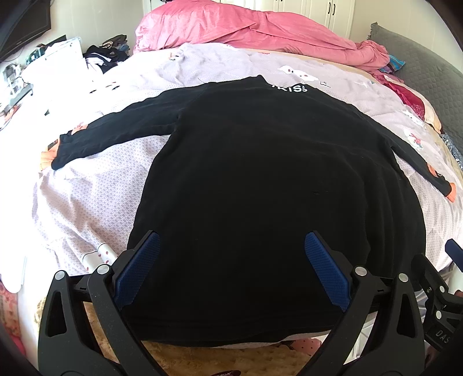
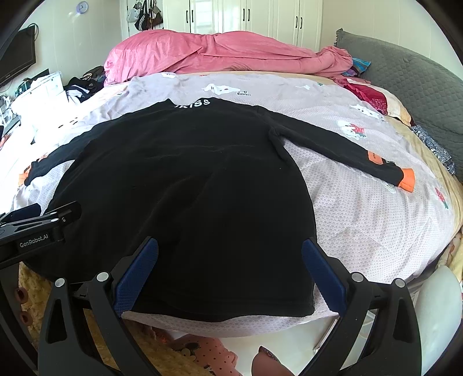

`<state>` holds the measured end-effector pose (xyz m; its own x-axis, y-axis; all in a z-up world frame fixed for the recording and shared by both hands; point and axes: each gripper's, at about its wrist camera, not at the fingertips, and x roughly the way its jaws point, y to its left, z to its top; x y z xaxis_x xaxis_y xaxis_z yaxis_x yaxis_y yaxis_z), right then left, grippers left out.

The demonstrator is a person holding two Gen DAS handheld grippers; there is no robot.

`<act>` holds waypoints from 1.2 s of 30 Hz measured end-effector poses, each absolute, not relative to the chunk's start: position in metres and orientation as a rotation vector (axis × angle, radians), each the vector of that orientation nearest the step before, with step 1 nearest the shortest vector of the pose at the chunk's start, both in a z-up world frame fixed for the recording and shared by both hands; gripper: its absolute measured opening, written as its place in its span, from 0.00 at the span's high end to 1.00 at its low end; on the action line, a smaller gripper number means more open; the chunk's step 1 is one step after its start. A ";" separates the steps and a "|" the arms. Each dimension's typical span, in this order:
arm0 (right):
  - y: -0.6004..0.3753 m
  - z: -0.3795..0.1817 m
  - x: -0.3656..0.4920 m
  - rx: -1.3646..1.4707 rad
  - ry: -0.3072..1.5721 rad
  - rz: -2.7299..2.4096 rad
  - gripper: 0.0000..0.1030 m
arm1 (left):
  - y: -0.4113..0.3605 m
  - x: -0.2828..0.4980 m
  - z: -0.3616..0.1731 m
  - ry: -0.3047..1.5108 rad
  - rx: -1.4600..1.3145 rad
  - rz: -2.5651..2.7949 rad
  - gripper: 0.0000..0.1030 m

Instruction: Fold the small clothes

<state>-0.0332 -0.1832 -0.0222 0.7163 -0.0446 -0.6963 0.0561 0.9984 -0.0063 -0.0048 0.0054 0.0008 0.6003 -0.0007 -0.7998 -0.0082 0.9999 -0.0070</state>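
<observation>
Black sweater [image 1: 260,188] is being kept spread flat on the bed sheet [image 2: 361,217], sleeves out, while left gripper [image 1: 231,269] and right gripper [image 2: 230,269] are being held over its hem, jaws spread, nothing pinched.

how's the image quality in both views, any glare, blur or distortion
Left wrist view: strong fisheye bend with dark corners; the black sweater is so dark its folds vanish, and the far left by the white boxes is blown out. Right wrist view: same curvature, more even daylight, faint creases visible, white wardrobe bright. Both sharp, no motion blur.
</observation>
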 end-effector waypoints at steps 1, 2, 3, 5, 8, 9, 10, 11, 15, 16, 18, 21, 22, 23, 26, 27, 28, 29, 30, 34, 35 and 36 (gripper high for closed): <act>-0.183 -0.022 -0.033 0.016 0.770 -0.057 0.04 | 0.006 -0.005 0.001 0.927 -0.011 0.004 0.09; -0.183 -0.022 -0.033 0.018 0.769 -0.059 0.04 | 0.006 -0.005 0.001 0.928 -0.012 0.002 0.09; -0.184 -0.022 -0.033 0.020 0.769 -0.059 0.04 | 0.006 -0.005 0.001 0.928 -0.013 0.002 0.09; -0.184 -0.021 -0.034 0.020 0.767 -0.062 0.04 | 0.005 -0.005 0.001 0.926 -0.007 0.005 0.09; -0.184 -0.021 -0.033 0.019 0.764 -0.065 0.04 | 0.005 -0.004 0.002 0.926 -0.007 0.005 0.09; -0.184 -0.021 -0.033 0.021 0.764 -0.065 0.04 | 0.005 -0.004 0.001 0.926 -0.007 0.007 0.09; -0.184 -0.021 -0.033 0.021 0.764 -0.066 0.04 | 0.005 -0.004 0.001 0.927 -0.007 0.007 0.09; -0.184 -0.021 -0.033 0.021 0.763 -0.065 0.04 | 0.005 -0.004 0.002 0.927 -0.007 0.007 0.09; -0.184 -0.020 -0.034 0.021 0.761 -0.064 0.04 | 0.005 -0.004 0.002 0.928 -0.007 0.007 0.09; -0.184 -0.020 -0.034 0.021 0.761 -0.064 0.04 | 0.005 -0.004 0.002 0.928 -0.007 0.006 0.09; -0.184 -0.020 -0.034 0.020 0.761 -0.063 0.04 | 0.005 -0.004 0.002 0.928 -0.007 0.007 0.09; -0.184 -0.020 -0.034 0.021 0.761 -0.062 0.04 | 0.005 -0.004 0.002 0.929 -0.007 0.006 0.09; -0.184 -0.020 -0.033 0.020 0.760 -0.062 0.04 | 0.005 -0.004 0.002 0.929 -0.007 0.007 0.09; -0.184 -0.020 -0.033 0.020 0.760 -0.063 0.04 | 0.005 -0.004 0.001 0.930 -0.007 0.007 0.09; -0.184 -0.020 -0.032 0.020 0.762 -0.061 0.04 | 0.005 -0.003 0.001 0.931 -0.008 0.007 0.09; -0.184 -0.019 -0.032 0.021 0.761 -0.062 0.04 | 0.005 -0.003 0.001 0.932 -0.008 0.008 0.09; -0.184 -0.019 -0.032 0.023 0.759 -0.062 0.04 | 0.005 -0.002 0.001 0.933 -0.008 0.008 0.09; -0.184 -0.019 -0.031 0.025 0.758 -0.061 0.04 | 0.004 -0.002 0.001 0.933 -0.007 0.009 0.09; -0.184 -0.018 -0.031 0.027 0.756 -0.062 0.04 | 0.004 -0.001 0.001 0.934 -0.008 0.008 0.09; -0.185 -0.018 -0.027 0.036 0.756 -0.064 0.04 | 0.001 0.002 0.002 0.933 -0.006 0.006 0.09; -0.186 -0.018 -0.026 0.038 0.756 -0.066 0.04 | 0.000 0.003 0.001 0.936 -0.007 0.002 0.09; -0.186 -0.018 -0.025 0.039 0.757 -0.066 0.04 | 0.000 0.004 0.001 0.938 -0.008 0.000 0.09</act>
<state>-0.0251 -0.1861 -0.0178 0.7248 -0.0457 -0.6874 0.0740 0.9972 0.0117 0.0041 -0.0004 0.0013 0.5912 -0.0037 -0.8065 -0.0033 1.0000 -0.0069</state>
